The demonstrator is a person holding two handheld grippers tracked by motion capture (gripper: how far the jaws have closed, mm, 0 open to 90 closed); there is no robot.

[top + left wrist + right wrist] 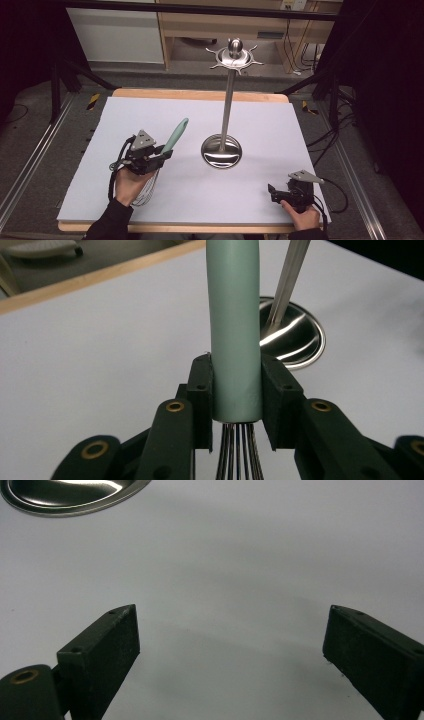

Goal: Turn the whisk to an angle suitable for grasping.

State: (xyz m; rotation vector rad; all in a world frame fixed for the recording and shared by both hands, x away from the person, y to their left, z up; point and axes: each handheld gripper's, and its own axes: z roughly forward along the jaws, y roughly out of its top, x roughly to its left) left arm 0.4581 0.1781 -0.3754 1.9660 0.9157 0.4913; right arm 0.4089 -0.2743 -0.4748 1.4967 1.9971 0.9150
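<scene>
- Left gripper view: whisk [235, 325] at frame centre, mint handle clamped between both pads of left gripper [235, 390], right at the wire end.
- High view: whisk [174, 137] left of centre, handle angled toward stand [223, 150].
- Judged light, handle stiff and smooth, wires springy; handle the proper hold.
- Right gripper [230, 645] wide, empty, lower right in the high view.

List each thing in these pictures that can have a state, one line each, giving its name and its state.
Whisk: gripped by its green handle, wires toward the person, handle tilted up toward the stand.
Left gripper: shut on the whisk handle.
Right gripper: open, nothing between its fingers, low over the table.
Utensil stand: upright on the white table, hooks bare.
</scene>
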